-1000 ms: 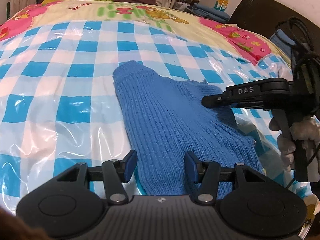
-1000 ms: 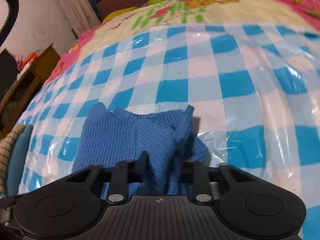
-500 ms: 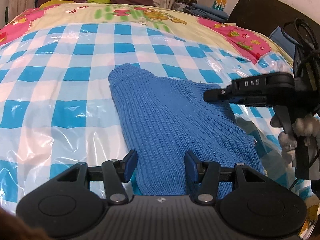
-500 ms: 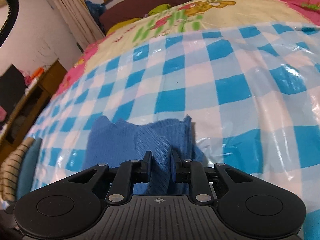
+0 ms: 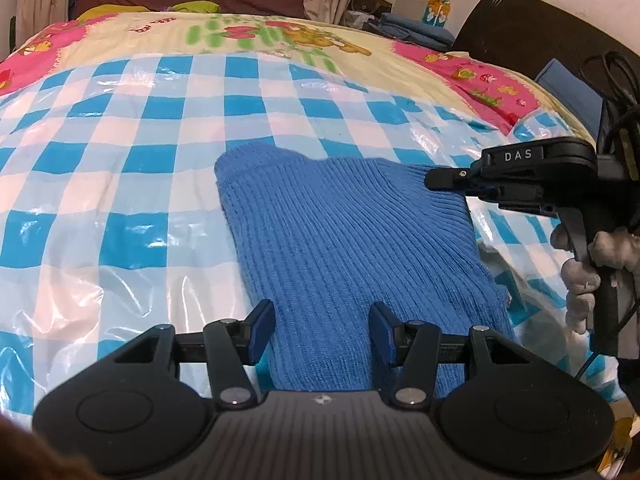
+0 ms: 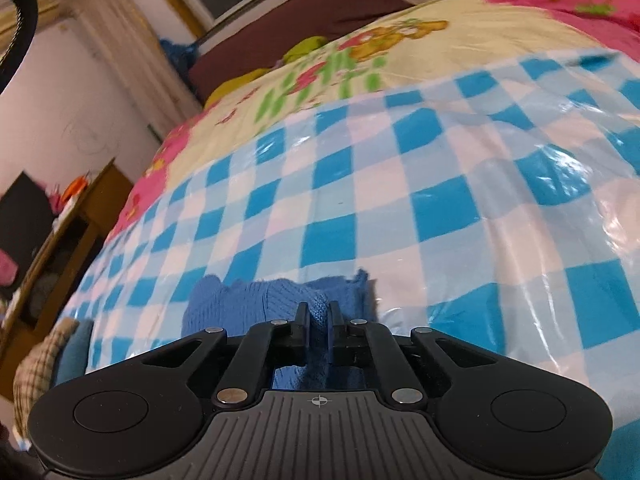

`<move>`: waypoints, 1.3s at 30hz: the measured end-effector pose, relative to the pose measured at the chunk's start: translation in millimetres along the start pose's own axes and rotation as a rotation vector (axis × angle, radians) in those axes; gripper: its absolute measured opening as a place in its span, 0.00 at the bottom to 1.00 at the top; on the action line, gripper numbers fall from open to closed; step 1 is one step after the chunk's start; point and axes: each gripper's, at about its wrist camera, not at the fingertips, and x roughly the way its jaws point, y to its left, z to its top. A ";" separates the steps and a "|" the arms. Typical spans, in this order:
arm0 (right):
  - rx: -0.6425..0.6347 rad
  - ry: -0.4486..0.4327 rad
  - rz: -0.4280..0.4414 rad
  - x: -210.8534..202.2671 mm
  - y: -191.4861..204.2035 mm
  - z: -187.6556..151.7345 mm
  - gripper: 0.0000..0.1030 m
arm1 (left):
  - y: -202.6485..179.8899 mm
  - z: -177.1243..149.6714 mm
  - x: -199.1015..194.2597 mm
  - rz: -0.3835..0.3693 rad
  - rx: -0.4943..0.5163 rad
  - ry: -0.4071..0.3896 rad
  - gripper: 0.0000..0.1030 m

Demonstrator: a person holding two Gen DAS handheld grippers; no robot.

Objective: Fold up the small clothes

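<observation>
Checked plastic sheet (image 5: 120, 208) is spread over the bed; blue knit (image 5: 340, 248) lies flat on it. Left gripper (image 5: 322, 330) is held half-open above the knit's near edge, gripping nothing. Right gripper (image 6: 319, 318), jaws just closed, is clamped on a knit fold.
</observation>
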 end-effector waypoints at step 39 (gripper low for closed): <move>-0.119 -0.019 -0.119 18.0 31.3 -0.6 0.23 | -6.0 4.5 -1.0 0.036 0.001 -0.004 0.59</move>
